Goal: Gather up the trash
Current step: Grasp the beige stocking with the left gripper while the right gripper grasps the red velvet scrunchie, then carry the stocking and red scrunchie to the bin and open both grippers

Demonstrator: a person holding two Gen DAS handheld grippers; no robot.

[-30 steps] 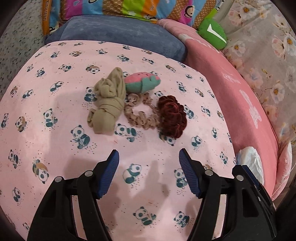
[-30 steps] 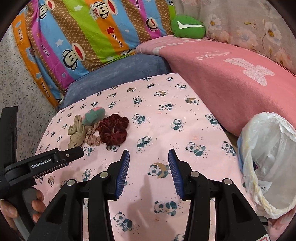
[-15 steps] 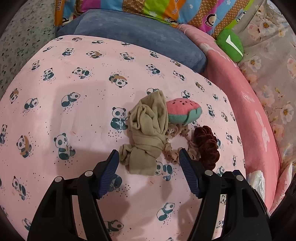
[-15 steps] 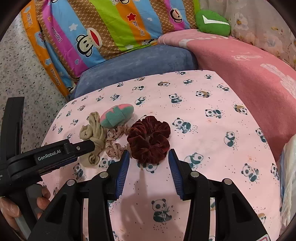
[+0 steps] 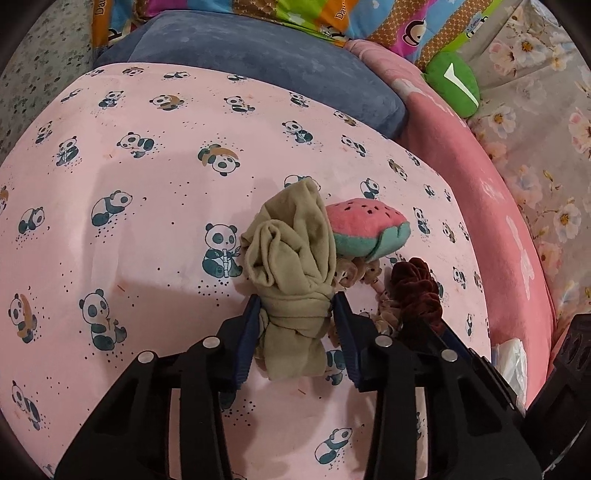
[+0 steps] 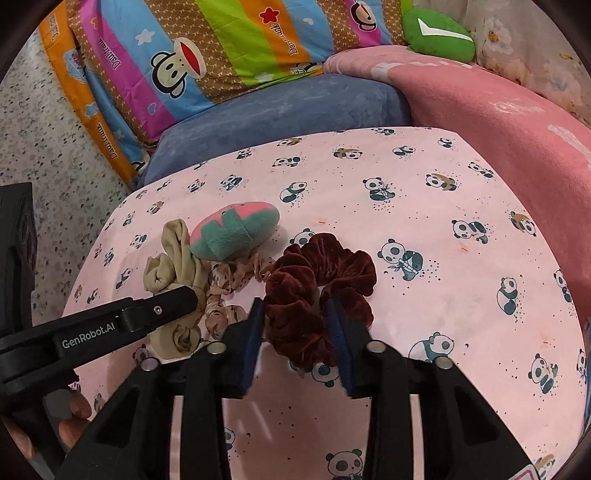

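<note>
On the panda-print sheet, four things in a tight cluster: knotted stocking at the left, plush watermelon slice just right of it and farther back, small scrunchie in the middle, touching the stocking, with the watermelon slice over its far edge, velvet scrunchie at the right, nearest the blanket. Left tool around the stocking's knot, right tool around the velvet scrunchie's near side, side by side. Behind the sheet, cushion; behind that, striped pillow. Green plush at the far right, beyond the blanket. Plastic bag low at the sheet's right edge
</note>
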